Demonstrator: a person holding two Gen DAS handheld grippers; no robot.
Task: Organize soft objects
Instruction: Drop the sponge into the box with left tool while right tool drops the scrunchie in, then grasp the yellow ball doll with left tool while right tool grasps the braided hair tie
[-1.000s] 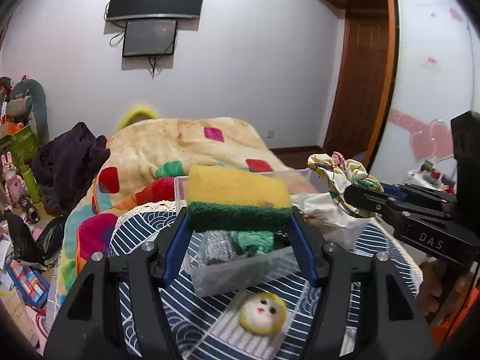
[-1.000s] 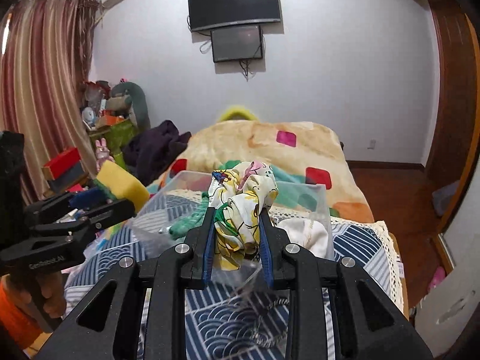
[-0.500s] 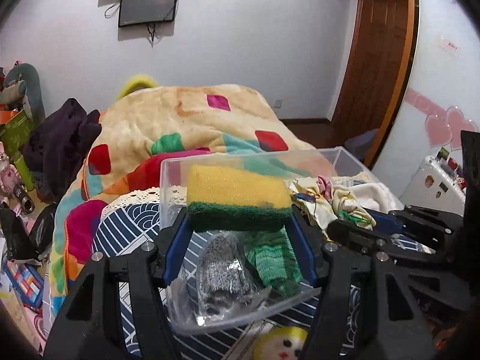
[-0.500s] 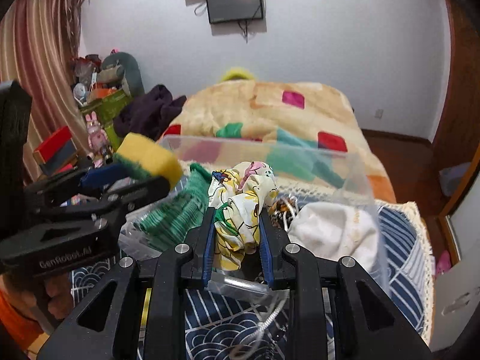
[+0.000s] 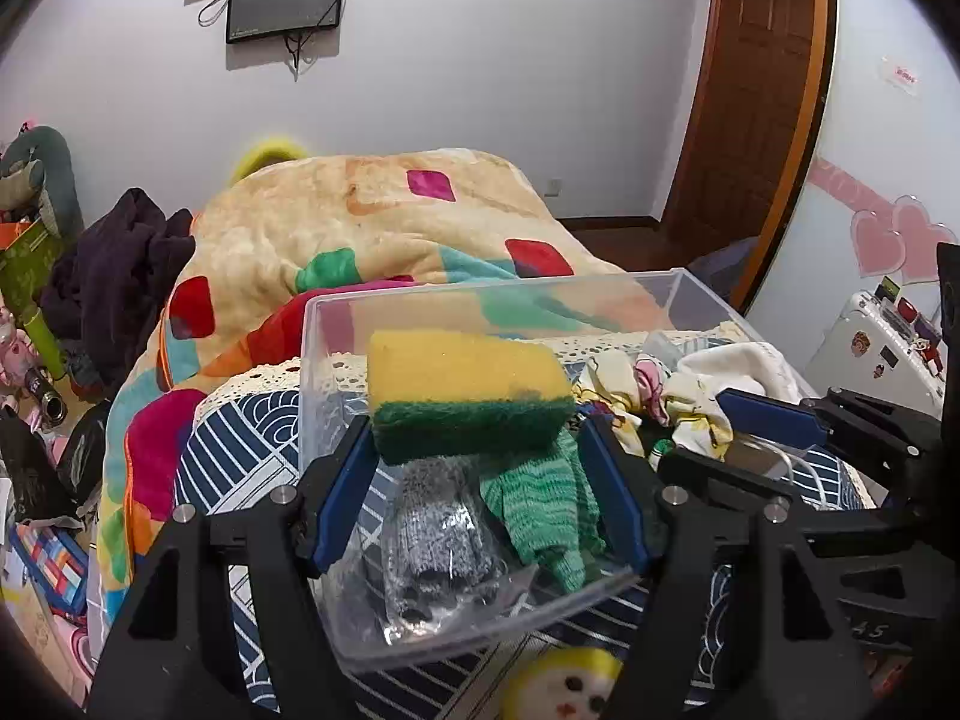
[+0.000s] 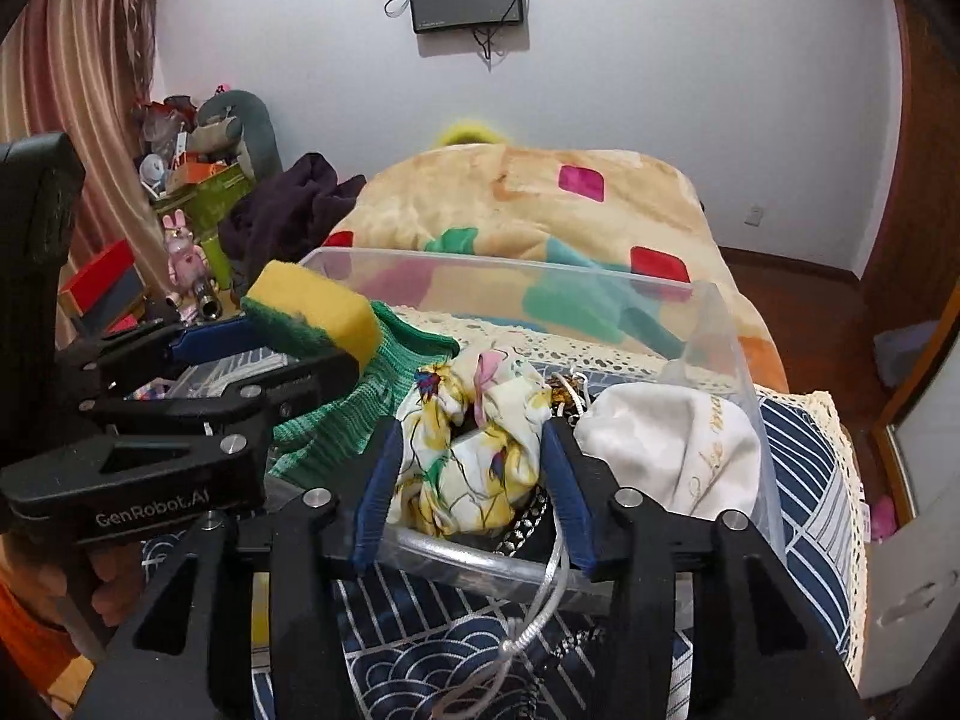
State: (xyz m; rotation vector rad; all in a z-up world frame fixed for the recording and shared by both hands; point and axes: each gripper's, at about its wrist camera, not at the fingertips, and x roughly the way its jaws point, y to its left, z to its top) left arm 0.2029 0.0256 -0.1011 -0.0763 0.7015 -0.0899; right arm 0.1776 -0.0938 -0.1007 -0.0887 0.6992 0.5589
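Observation:
My left gripper (image 5: 477, 438) is shut on a yellow and green sponge (image 5: 465, 393) and holds it above the left part of a clear plastic bin (image 5: 480, 294). The sponge also shows in the right wrist view (image 6: 312, 315). My right gripper (image 6: 471, 450) has opened, and the floral cloth (image 6: 474, 444) lies between its spread fingers inside the bin (image 6: 714, 324). The bin also holds a green knitted piece (image 5: 540, 504), a grey knitted piece in a bag (image 5: 438, 534) and a white cloth (image 6: 672, 444).
The bin sits on a blue and white patterned cover (image 6: 810, 480) with a lace edge. A yellow face toy (image 5: 564, 684) lies just in front of the bin. Behind is a bed with a colourful blanket (image 5: 384, 222), dark clothes (image 5: 114, 264) and clutter at the left.
Both grippers moved forward and down over the bin. My right gripper has opened and let the floral cloth go inside the bin. The sponge stays gripped.

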